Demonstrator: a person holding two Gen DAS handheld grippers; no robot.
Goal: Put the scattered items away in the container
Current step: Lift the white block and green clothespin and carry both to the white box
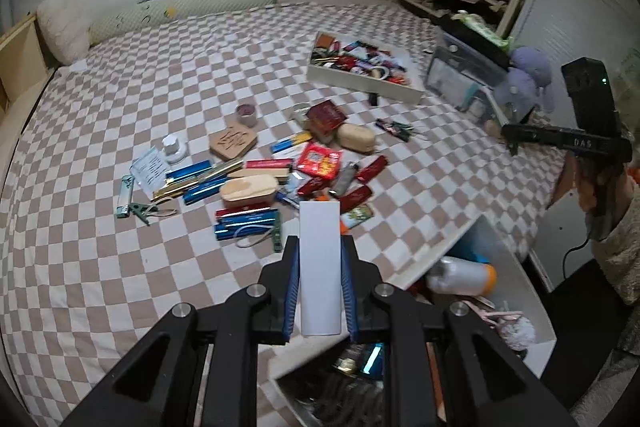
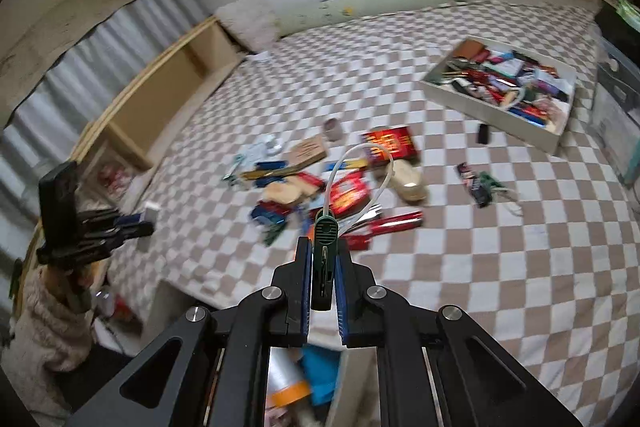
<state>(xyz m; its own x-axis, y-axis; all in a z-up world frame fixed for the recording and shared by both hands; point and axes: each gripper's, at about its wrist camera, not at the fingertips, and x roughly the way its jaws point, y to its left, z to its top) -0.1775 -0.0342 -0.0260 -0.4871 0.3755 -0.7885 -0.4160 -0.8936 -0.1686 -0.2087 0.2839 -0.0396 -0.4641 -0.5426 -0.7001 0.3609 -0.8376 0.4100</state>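
Both grippers clamped — left gripper [image 1: 320, 259] on a white box [image 1: 320, 267] (upright), right gripper [image 2: 323, 263] on a green clip [image 2: 325, 247].

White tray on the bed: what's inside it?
The white tray is packed with small mixed items, red, blue and black among them. Whatever lies under that top layer is covered.

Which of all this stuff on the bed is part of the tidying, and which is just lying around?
Part of the job:
- white box in left claw
- green clip in right claw
- scattered pile
- white tray

Just lying about:
- pillow
- purple plush toy
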